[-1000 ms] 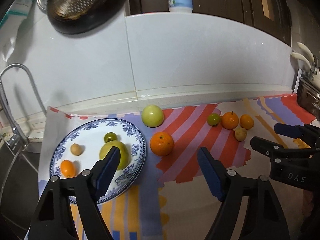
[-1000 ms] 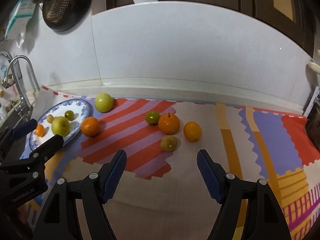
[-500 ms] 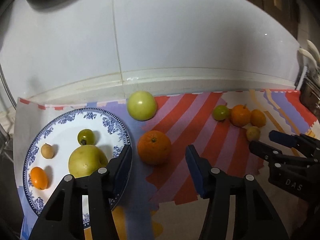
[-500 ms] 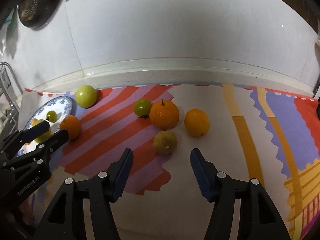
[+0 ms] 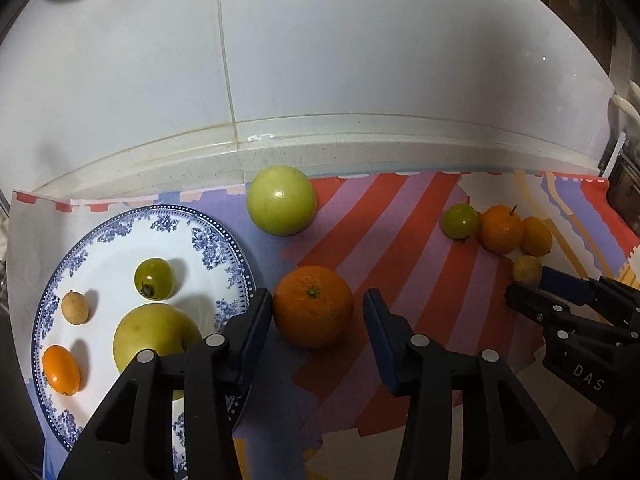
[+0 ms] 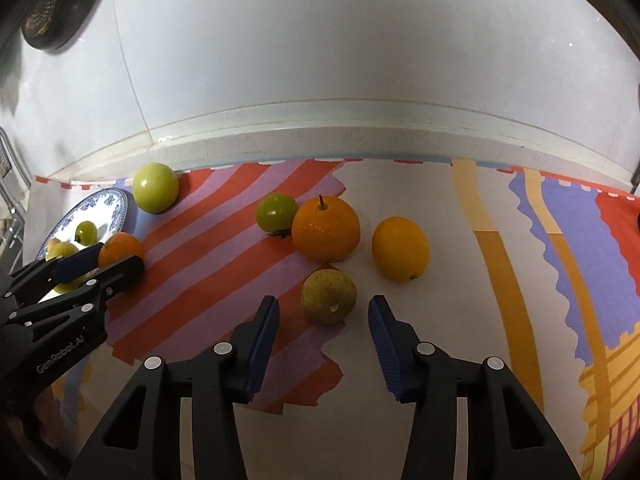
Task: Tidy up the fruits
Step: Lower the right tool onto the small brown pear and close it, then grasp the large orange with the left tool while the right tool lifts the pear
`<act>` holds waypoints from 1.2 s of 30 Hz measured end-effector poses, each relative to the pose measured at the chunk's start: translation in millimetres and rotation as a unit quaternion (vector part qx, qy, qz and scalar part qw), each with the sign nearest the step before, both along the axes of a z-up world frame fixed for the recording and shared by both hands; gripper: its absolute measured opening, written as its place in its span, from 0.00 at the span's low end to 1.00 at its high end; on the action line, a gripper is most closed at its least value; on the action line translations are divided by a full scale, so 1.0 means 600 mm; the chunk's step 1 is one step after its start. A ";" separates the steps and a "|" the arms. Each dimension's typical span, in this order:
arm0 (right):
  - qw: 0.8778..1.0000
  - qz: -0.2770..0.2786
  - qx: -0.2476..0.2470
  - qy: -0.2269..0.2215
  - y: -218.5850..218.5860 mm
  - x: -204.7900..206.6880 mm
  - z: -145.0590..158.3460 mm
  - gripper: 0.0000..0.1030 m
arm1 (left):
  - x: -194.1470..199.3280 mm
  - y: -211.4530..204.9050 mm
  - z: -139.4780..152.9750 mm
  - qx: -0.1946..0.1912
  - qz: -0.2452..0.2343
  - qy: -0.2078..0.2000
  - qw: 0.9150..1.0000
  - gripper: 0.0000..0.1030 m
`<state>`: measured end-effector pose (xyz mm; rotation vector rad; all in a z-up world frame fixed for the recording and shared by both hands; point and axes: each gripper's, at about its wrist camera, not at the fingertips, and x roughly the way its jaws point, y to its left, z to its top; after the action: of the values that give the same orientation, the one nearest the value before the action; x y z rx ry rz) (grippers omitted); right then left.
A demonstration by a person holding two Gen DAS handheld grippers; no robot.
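My left gripper [image 5: 318, 310] is open with an orange [image 5: 313, 306] between its fingertips, untouched on the right side. The blue-patterned plate [image 5: 224, 240] to its left holds a yellow apple [image 5: 152, 340], a green tomato [image 5: 154, 279], a small brown fruit [image 5: 75, 307] and a kumquat [image 5: 61, 369]. A green apple [image 5: 281, 205] lies by the wall. My right gripper [image 6: 323, 316] is open around a small brownish-green fruit [image 6: 329, 295]. Behind it lie a stemmed orange [image 6: 325, 228], a yellow-orange fruit [image 6: 400, 249] and a green tomato [image 6: 276, 211].
A striped mat [image 6: 520, 240] covers the counter up to the white tiled wall [image 5: 320, 60]. A dark pan [image 6: 48, 8] hangs at the upper left. A faucet [image 6: 8, 184] stands at the far left edge. The left gripper [image 6: 80, 268] shows in the right wrist view.
Both grippers have moved forward and down. The left now straddles the orange beside the plate; the right now straddles the small brownish-green fruit. Both jaws have narrowed.
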<state>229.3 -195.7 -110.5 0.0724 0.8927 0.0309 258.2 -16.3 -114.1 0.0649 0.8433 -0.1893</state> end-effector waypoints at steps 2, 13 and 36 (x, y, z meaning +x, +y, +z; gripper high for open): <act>1.000 -0.001 0.000 0.002 0.000 0.002 -0.002 0.38 | 0.001 -0.001 -0.002 0.007 0.003 0.000 1.000 0.41; 1.000 0.007 -0.011 -0.001 0.006 0.001 0.001 0.29 | -0.006 -0.006 0.007 0.008 -0.008 -0.001 1.000 0.40; 0.996 0.057 -0.004 -0.064 0.032 -0.080 0.111 0.29 | -0.111 0.025 0.121 -0.022 -0.002 -0.054 0.998 0.40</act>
<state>181.6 -176.8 -43.9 0.0124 0.7689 0.1369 191.8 -1.0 -41.6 0.0349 0.7306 -0.2053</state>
